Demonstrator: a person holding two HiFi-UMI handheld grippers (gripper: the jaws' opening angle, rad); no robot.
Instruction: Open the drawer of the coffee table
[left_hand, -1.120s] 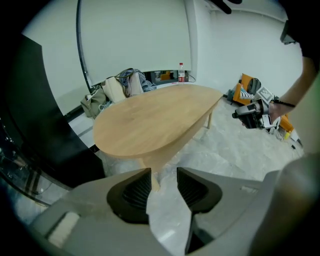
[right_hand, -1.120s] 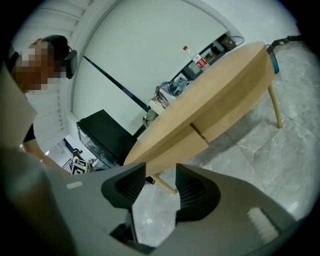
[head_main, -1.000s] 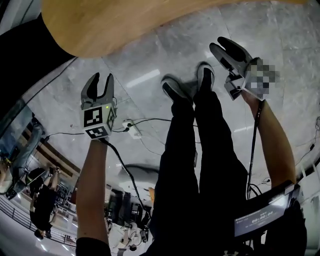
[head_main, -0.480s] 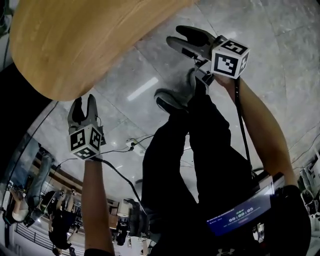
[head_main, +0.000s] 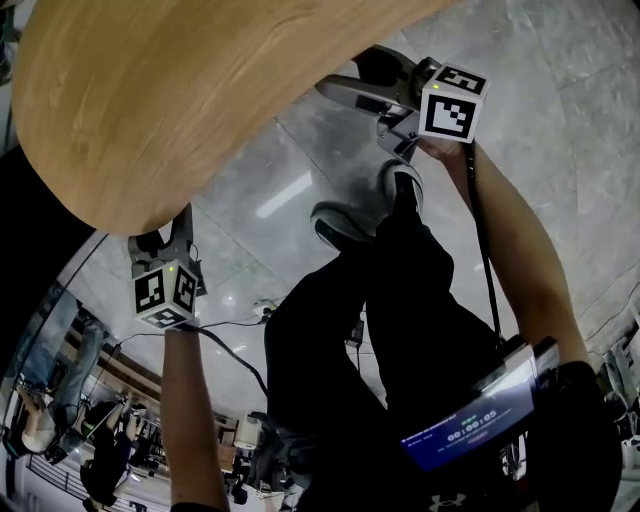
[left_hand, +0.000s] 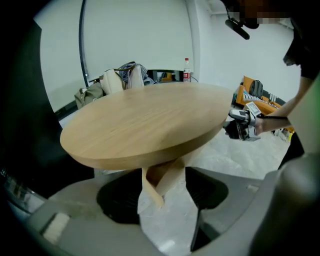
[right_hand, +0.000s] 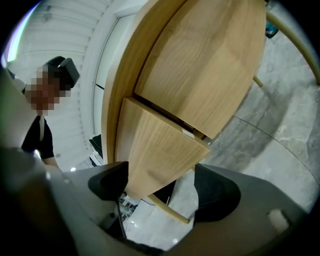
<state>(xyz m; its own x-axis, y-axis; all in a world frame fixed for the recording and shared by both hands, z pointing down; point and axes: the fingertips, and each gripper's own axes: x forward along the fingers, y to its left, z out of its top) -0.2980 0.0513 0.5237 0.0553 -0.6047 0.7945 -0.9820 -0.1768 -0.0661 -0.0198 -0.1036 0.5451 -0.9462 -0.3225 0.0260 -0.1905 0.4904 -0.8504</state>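
Note:
The round light-wood coffee table (head_main: 170, 90) fills the upper left of the head view. Its drawer front (right_hand: 160, 150) is a wooden panel under the top, set off from the body by a dark seam. My right gripper (head_main: 345, 75) points level at the table's rim. Its jaws are opening, and the drawer's corner stands between its dark pads (right_hand: 107, 182) with no grip on it. My left gripper (head_main: 168, 235) is at the table's near-left edge. Its jaws (left_hand: 160, 200) are opening too and hold nothing. They look at the top and the legs (left_hand: 165, 175).
My legs and shoes (head_main: 350, 215) stand on the grey marble floor between the arms. Cables and a socket strip (head_main: 265, 305) lie on the floor. Bags and a bottle (left_hand: 186, 62) sit behind the table. A thin wooden leg (right_hand: 167, 210) runs under the drawer.
Both grippers have come down and in toward the table. The right one swung from the right to the table's rim, and both pairs of jaws have spread wider.

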